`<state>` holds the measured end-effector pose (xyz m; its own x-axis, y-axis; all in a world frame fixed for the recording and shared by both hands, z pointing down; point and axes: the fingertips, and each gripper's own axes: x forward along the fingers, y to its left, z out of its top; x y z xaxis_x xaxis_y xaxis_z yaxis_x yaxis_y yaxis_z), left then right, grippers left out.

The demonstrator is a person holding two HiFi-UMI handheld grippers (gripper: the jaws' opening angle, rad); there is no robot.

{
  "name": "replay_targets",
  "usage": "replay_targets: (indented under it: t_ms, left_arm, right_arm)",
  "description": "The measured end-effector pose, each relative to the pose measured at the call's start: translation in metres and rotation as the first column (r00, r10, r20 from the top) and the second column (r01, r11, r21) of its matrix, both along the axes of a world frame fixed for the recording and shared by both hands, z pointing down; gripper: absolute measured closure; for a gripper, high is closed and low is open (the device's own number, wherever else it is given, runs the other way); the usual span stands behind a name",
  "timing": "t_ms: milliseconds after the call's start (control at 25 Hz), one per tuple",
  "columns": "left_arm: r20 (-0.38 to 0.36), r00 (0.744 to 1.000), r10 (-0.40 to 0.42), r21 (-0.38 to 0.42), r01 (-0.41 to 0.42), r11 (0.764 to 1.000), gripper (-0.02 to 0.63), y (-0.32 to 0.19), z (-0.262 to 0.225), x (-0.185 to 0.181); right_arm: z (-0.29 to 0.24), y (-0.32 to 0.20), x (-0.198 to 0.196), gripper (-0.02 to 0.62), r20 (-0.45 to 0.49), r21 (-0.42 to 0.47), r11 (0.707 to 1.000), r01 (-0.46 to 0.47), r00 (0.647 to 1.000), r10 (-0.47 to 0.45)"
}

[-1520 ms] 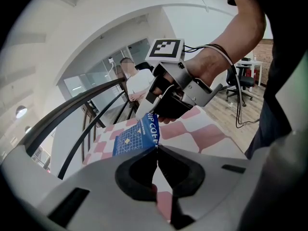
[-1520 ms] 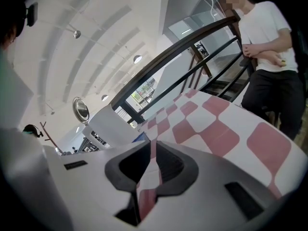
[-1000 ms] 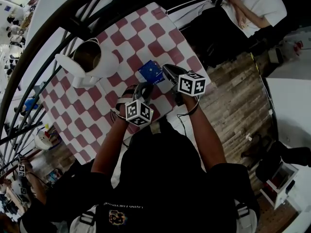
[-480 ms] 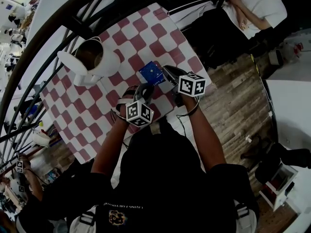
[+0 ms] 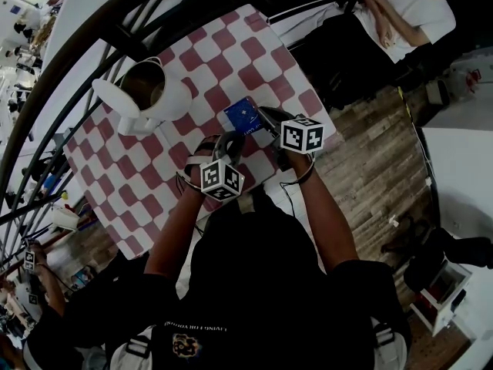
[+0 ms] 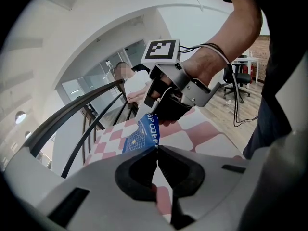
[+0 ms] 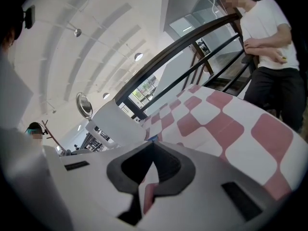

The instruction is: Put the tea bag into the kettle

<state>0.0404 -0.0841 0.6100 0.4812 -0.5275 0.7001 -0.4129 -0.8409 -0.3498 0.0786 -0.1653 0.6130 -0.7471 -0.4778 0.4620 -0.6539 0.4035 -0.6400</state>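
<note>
Kettle (image 5: 146, 95) is set at the left of the checked table (image 5: 254, 52), lid flipped open, well apart from both grippers. Left gripper (image 5: 229, 139) is clamped shut on one corner of the tea bag (image 5: 244, 115), a flat blue packet held off the table between the two grippers. Right gripper (image 5: 267, 119) is closed on the packet's opposite end. Its jaws have just been closing, and a sliver of blue is pinched at their tips. A person (image 5: 408, 6) in a white shirt is seen beyond the table, far right.
</note>
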Motion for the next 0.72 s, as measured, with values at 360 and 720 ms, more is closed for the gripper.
replay_targets:
  t_ms: [360,720]
  left_arm:
    - [0.003,1.0,-0.013,-0.012,0.013,1.0,0.594,-0.0002,0.0048,-0.006]
    - [0.001,1.0,-0.007,0.011,0.007,1.0,0.594,-0.0027,0.0003,-0.0037]
  right_arm:
    - [-0.0077,-0.0087,0.0078,0.583,-0.031,0.048,0.999,-0.013,0.999,0.015]
    - [0.0,-0.0045,0.005,0.58,0.007,-0.03,0.999,-0.025,1.0,0.025]
